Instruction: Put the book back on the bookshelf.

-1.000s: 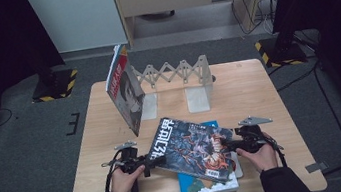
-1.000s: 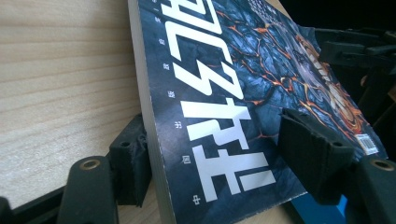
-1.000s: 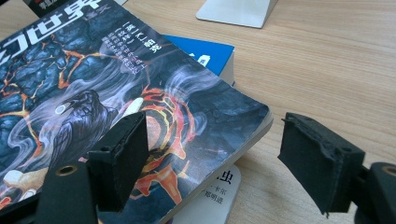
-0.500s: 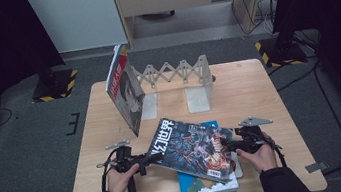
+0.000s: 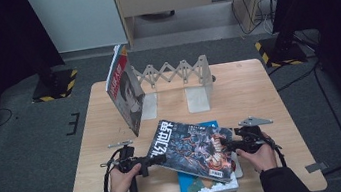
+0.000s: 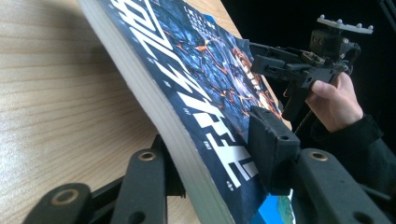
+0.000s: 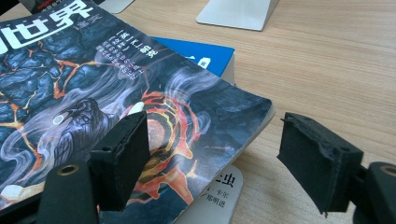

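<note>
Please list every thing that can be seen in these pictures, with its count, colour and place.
Dark book: one, dark blue cover with orange cracks and white characters, front middle of the table, tilted over the blue book.
Blue book: one, blue, lying flat under the dark book.
Leaning book: one, red and grey cover, standing tilted against the rack's left end.
Folding rack: one, pale grey, rear middle of the table.
Table: one, light wood.
Left tongs: one, black, jaws on either side of the dark book's left edge, just been closing.
Right tongs: one, black, at the dark book's right corner.
Hands: two, at the front edge.
</note>
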`<move>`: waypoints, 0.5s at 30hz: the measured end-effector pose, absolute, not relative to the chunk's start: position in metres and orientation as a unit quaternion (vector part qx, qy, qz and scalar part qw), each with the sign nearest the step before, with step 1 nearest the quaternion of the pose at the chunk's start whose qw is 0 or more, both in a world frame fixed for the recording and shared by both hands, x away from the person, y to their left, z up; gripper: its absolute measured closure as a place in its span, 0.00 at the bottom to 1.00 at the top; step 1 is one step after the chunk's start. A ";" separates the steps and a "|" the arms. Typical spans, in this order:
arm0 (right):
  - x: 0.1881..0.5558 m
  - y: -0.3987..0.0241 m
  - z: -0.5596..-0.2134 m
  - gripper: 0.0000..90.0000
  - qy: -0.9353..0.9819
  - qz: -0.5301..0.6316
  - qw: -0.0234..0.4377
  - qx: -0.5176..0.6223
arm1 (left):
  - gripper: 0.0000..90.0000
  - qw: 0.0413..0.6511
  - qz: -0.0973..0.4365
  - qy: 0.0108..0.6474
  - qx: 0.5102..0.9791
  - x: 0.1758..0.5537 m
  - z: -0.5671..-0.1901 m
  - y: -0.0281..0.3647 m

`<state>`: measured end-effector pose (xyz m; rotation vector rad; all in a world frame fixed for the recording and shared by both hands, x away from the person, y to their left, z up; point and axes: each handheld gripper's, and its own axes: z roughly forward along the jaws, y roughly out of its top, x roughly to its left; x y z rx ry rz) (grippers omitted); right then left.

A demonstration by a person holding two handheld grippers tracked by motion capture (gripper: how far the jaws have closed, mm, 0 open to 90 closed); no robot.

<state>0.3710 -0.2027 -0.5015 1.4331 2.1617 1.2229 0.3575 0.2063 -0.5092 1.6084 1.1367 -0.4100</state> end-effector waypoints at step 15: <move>0.372 -0.215 -0.497 0.30 0.737 0.426 0.158 0.501 | 0.80 0.534 -0.178 0.506 0.653 0.357 -0.488 0.203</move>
